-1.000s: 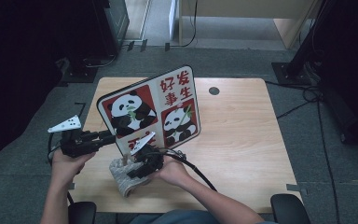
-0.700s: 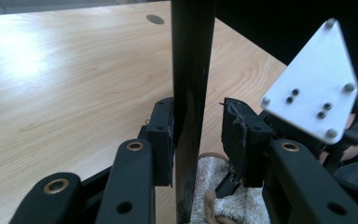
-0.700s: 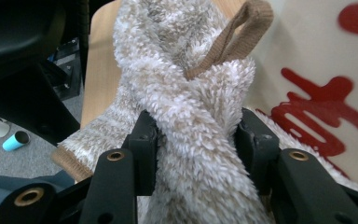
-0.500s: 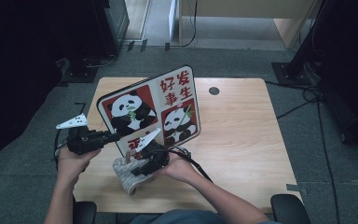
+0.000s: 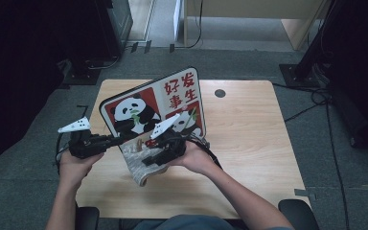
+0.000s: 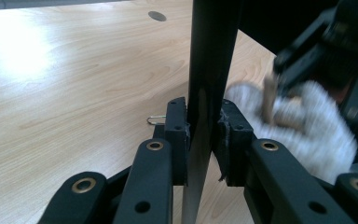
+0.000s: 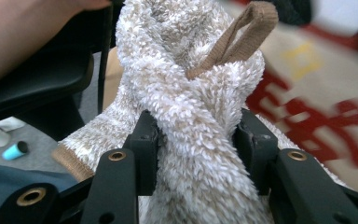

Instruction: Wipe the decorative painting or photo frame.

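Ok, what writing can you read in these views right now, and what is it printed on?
"好" "发" on the top row and "事" "生" on the row below, in red on the panda board, upper right panel, seen from the high view.
Red strokes on the same board behind the towel in the right gripper view: too blurred to read.
No writing on the towel, the table or the grippers.

The high view looks steeply down on the table (image 5: 249, 143); both gripper views sit close, sharing the towel (image 6: 307, 121).
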`<state>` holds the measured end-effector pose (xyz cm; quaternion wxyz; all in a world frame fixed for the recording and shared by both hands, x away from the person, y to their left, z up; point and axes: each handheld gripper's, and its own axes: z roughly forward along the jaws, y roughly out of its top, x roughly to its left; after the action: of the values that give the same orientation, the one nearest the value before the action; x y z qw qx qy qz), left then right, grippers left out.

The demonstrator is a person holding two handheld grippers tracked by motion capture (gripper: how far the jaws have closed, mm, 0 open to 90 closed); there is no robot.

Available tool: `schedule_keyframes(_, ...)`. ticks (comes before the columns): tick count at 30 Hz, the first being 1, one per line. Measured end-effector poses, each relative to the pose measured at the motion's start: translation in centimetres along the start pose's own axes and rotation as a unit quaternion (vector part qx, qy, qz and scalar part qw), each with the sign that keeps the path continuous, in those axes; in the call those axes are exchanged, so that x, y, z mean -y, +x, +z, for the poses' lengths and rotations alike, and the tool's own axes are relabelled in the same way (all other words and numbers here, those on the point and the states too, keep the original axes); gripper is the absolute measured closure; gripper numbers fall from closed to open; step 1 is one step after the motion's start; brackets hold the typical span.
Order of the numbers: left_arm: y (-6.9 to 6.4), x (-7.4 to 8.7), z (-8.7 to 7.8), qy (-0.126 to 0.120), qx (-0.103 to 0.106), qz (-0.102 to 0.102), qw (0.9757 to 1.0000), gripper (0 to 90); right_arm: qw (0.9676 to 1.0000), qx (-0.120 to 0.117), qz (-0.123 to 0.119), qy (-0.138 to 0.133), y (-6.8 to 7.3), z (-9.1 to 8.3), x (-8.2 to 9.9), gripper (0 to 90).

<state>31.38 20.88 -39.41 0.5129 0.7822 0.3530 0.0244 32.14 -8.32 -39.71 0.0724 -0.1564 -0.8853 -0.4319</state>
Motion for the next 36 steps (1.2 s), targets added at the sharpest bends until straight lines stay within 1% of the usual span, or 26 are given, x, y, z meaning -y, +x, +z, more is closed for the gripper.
schedule_keyframes(7,-0.1,0.1,0.0,-0.002,0.000,0.000,1.0000,77.4,0.9997,0.018,-0.002,-0.018,-0.2,-3.4,-2.2,58.0)
schedule_keyframes(9,-0.1,0.1,0.0,-0.003,0.000,0.001,1.0000,77.5,0.9994,0.023,-0.007,-0.023,-0.2,-4.2,-2.9,58.0)
schedule_keyframes(11,-0.1,0.1,0.0,-0.003,0.000,0.001,1.0000,77.4,0.9993,0.028,-0.010,-0.022,-0.2,-4.9,-3.7,58.0)
schedule_keyframes(15,-0.1,0.1,0.0,-0.005,-0.001,0.002,1.0000,77.4,0.9988,0.032,-0.022,-0.030,-0.2,-6.2,-5.4,58.0)
schedule_keyframes(19,-0.1,0.2,0.0,-0.006,-0.002,0.003,1.0000,77.4,0.9982,0.036,-0.028,-0.039,0.1,-7.7,-7.7,58.0)
schedule_keyframes(23,-0.2,0.2,0.0,-0.009,-0.002,0.002,1.0000,77.4,0.9969,0.041,-0.036,-0.056,0.4,-9.4,-10.7,58.0)
schedule_keyframes(25,-0.1,0.2,0.0,-0.009,-0.002,0.003,1.0000,77.4,0.9955,0.051,-0.043,-0.067,0.5,-10.0,-12.3,58.0)
schedule_keyframes(26,-0.1,0.2,0.0,-0.009,-0.002,0.003,1.0000,77.4,0.9949,0.054,-0.048,-0.070,0.4,-10.3,-13.0,58.0)
schedule_keyframes(27,-0.1,0.2,0.0,-0.010,-0.002,0.003,0.9999,77.4,0.9948,0.056,-0.045,-0.072,0.5,-10.4,-13.8,58.0)
schedule_keyframes(29,-0.2,0.2,0.0,-0.011,-0.001,0.001,0.9999,77.5,0.9942,0.063,-0.050,-0.072,0.5,-10.5,-15.1,58.0)
schedule_keyframes(33,-0.2,0.3,0.0,-0.011,-0.001,0.004,0.9999,77.5,0.9938,0.077,-0.053,-0.061,0.2,-10.0,-17.1,57.9)
schedule_keyframes(36,-0.2,0.3,0.0,-0.012,-0.001,0.003,0.9999,77.5,0.9935,0.084,-0.047,-0.060,-0.3,-9.4,-18.3,57.9)
